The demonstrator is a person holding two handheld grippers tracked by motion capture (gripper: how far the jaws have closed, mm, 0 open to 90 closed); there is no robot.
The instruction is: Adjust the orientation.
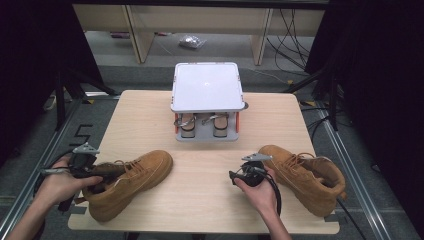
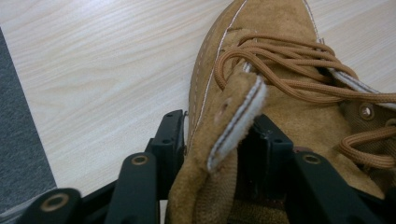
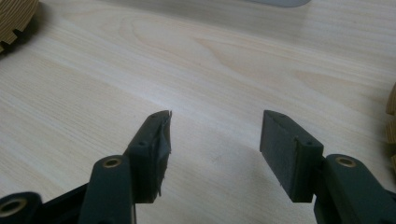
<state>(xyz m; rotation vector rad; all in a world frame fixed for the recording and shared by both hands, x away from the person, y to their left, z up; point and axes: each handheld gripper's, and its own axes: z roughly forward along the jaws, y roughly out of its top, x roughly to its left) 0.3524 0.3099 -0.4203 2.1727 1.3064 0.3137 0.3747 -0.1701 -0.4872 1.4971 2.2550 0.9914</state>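
Two tan lace-up boots lie on the wooden table (image 1: 200, 165). The left boot (image 1: 132, 177) lies on its side at the front left, and my left gripper (image 1: 92, 172) is at its ankle opening. In the left gripper view the jaws (image 2: 217, 126) straddle the boot's upper (image 2: 280, 107), one jaw outside and one inside, pressing the folded collar edge. The right boot (image 1: 305, 175) rests at the front right. Just left of it, my right gripper (image 1: 240, 176) is held above bare table, its jaws (image 3: 215, 126) apart with nothing between them.
A grey two-level rack (image 1: 207, 87) stands at the back middle of the table, with a pair of sandals (image 1: 202, 124) on its lower shelf. Bare wood lies between the two boots. Cables and table legs are on the floor beyond.
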